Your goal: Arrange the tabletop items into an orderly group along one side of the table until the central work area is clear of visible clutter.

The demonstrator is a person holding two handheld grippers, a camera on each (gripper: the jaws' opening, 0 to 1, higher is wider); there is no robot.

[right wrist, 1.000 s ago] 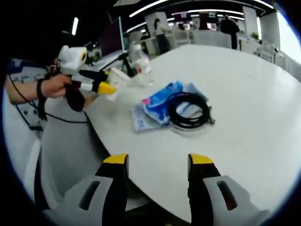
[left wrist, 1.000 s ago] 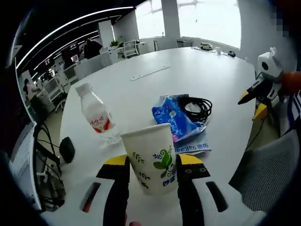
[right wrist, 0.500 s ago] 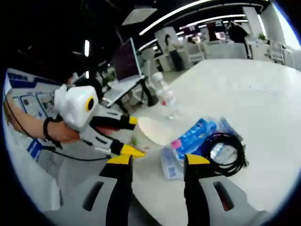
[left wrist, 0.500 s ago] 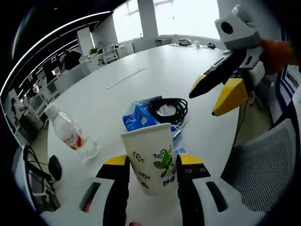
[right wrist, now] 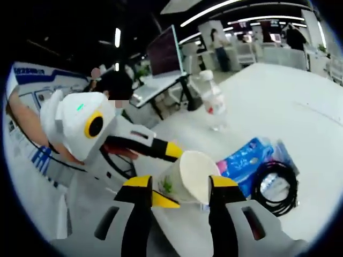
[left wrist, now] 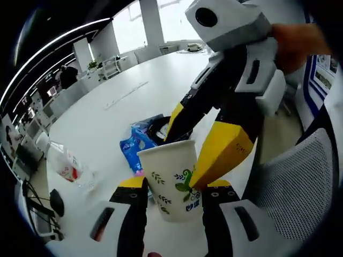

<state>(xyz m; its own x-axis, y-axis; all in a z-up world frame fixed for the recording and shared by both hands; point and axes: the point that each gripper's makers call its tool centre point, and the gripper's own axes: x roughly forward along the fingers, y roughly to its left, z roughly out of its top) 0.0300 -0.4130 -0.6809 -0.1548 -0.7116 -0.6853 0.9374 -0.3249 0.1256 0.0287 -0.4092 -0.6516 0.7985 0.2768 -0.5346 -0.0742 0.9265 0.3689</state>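
On white table [left wrist: 107,123]: bottle [right wrist: 213,101], blue packet [right wrist: 247,161]; office desks behind.

The right gripper [right wrist: 179,184] stands with its yellow-tipped jaws apart on either side of a white paper cup [right wrist: 188,178] printed with green leaves, its open mouth turned toward the camera. The left gripper [right wrist: 161,176] comes in from the left and grips that cup between its own jaws. Beyond, on the white desk [right wrist: 268,101], lie a blue plastic packet [right wrist: 244,160], a coiled black cable [right wrist: 276,184] beside it, and farther back an upright clear water bottle [right wrist: 213,101] with a red label.
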